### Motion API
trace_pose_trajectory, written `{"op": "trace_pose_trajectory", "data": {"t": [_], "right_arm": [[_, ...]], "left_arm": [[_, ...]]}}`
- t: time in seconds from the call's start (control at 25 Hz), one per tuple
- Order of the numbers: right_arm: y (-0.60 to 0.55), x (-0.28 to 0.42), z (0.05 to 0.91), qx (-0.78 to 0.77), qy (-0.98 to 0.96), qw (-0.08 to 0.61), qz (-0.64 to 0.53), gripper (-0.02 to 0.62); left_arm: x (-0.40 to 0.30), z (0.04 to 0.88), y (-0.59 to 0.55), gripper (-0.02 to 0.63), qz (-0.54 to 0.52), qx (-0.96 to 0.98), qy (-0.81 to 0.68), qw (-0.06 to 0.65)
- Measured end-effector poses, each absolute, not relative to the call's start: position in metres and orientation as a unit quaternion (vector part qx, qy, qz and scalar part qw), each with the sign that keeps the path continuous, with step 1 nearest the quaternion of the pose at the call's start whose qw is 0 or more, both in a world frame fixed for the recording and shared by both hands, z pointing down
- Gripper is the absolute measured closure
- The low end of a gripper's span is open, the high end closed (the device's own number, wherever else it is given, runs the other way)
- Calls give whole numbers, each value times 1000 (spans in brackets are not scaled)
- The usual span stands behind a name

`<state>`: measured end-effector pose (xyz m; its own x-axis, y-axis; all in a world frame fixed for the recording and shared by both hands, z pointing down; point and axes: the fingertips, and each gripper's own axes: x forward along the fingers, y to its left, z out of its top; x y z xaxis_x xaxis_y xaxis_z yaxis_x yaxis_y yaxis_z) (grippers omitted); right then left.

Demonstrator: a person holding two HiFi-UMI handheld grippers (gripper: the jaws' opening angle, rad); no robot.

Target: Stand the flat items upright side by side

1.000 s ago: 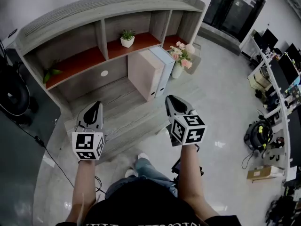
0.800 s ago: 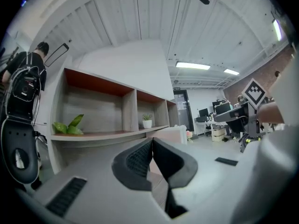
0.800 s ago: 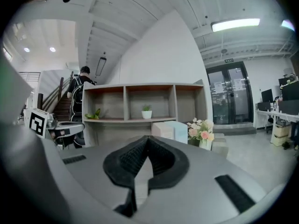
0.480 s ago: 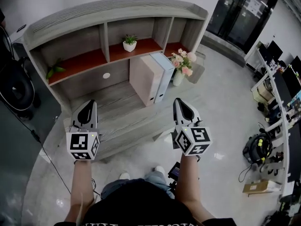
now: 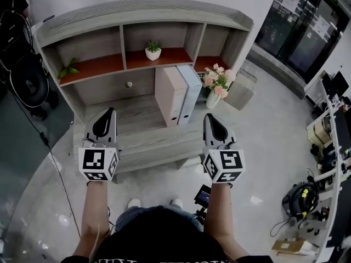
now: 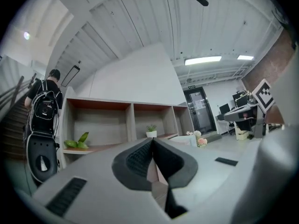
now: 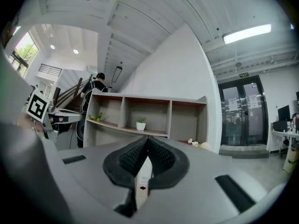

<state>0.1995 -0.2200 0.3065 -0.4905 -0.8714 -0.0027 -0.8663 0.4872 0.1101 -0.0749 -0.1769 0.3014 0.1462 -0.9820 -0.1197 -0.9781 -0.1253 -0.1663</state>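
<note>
The left gripper (image 5: 108, 113) has its jaws shut, the ribbed black pads meeting at the tip with nothing between them. The right gripper (image 5: 211, 118) is the same: pads pressed together and empty. The pale strip in the slot below each pair of pads is a binder standing well beyond, not something held. In the head view both grippers hang level over the front edge of the table (image 5: 143, 131), well apart from the task's things. The beige binder (image 5: 169, 93) lies at about 1 o'clock from the left jaws. The pale blue binder (image 5: 191, 87) lies at about 11 o'clock from the right jaws, and the right hand is the nearer of the two. Both binders stand with their long axis upright, flat sides touching and narrow spines turned toward the person, so the task looks done. Any further move would need only an approach straight onto a spine. The binders are stiff, smooth-faced boards, thin against their height, and would likely tip sideways if nudged alone. Just beside the blue one, at its 3 o'clock, stands a white vase of pink flowers (image 5: 215, 84), the thing most at risk from a careless reach. Behind it all rises a shelf unit (image 5: 137, 10) of matt grey wood grain with reddish boards. These carry a small potted plant (image 5: 153, 49) and a sprig of green leaves (image 5: 68, 69).
</note>
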Motion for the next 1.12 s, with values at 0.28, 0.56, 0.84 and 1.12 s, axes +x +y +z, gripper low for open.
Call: {"op": "trace_pose_trajectory", "data": {"t": [0.28,0.56,0.84,1.12], "right_arm": [[-232,239,302,474,-877,33,-72,581],[-236,273,292,444,-892,25,-80,581],[-244,291,283,420,-903,23,-85,581],[-246,289,282,414,-906,25,-82,581]], "left_arm": [[-29,299,-173,595,-2,-725,681,108],[10,292,-162,595,-7,-704,700,118],[33,286,-158,595,-11,-693,710,125],[33,283,-157,595,-15,-693,709,128]]}}
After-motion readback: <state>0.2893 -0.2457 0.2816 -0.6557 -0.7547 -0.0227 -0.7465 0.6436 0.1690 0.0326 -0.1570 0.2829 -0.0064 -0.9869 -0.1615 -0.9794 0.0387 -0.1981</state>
